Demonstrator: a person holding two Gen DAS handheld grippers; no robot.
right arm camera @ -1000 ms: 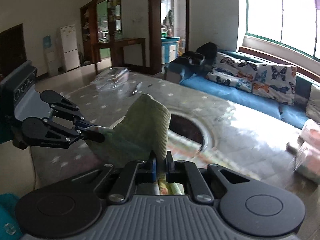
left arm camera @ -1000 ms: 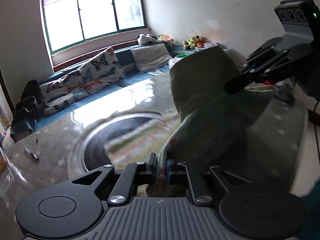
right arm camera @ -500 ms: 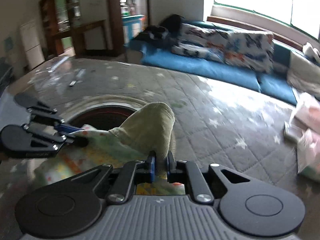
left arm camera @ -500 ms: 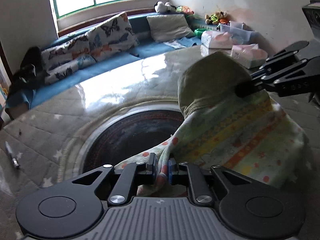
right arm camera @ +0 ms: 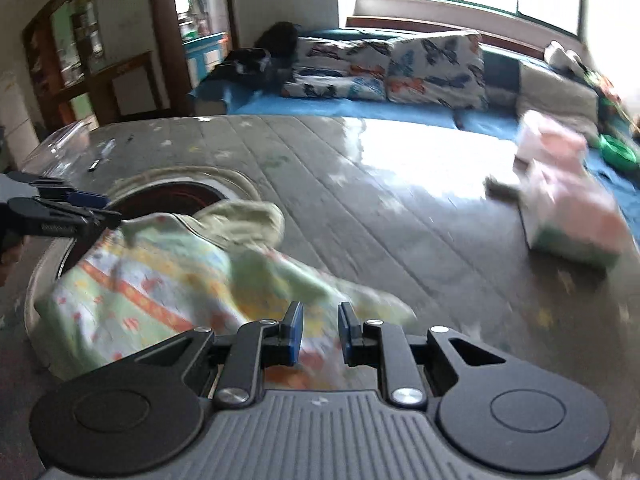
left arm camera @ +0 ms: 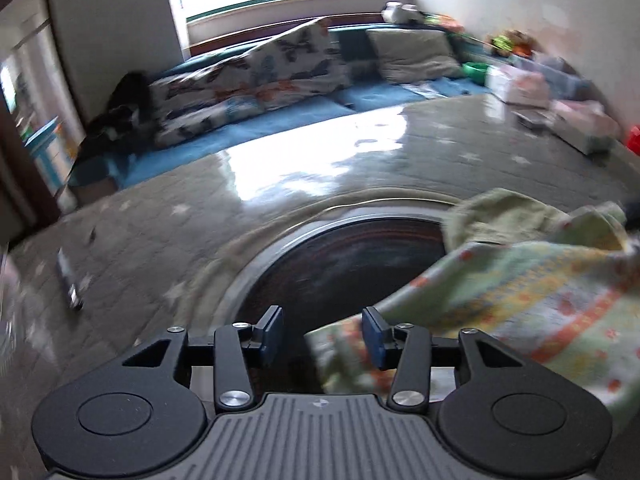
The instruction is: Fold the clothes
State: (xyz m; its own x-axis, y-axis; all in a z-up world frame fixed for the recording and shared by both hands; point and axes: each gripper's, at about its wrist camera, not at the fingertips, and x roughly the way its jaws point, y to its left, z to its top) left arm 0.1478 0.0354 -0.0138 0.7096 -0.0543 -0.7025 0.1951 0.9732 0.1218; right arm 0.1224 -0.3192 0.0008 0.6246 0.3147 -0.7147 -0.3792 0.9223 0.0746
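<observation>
A small garment (left arm camera: 520, 300), pale green with yellow and orange patterned bands, lies rumpled on the grey quilted table cover (left arm camera: 168, 240), partly over a round dark inset (left arm camera: 340, 264). My left gripper (left arm camera: 323, 336) is low over the garment's near corner. Its jaws are opening, and the cloth edge sits by the right pad (left arm camera: 374, 338) without being pinched. My right gripper (right arm camera: 320, 334) hovers over the other end of the garment (right arm camera: 168, 280). Its jaws are also opening a little, and blurred cloth shows in the gap, unpressed. The left gripper (right arm camera: 86, 206) shows at the far left of the right wrist view.
Pink and white packs (right arm camera: 568, 208) sit on the table to the right. A small dark object (left arm camera: 70, 280) lies on the cover at left. Beyond the table runs a blue sofa with butterfly cushions (left arm camera: 256, 80) under a window.
Both grippers came down from holding the garment up in the air. Their jaws have parted and let go of it. The garment now rests on the table.
</observation>
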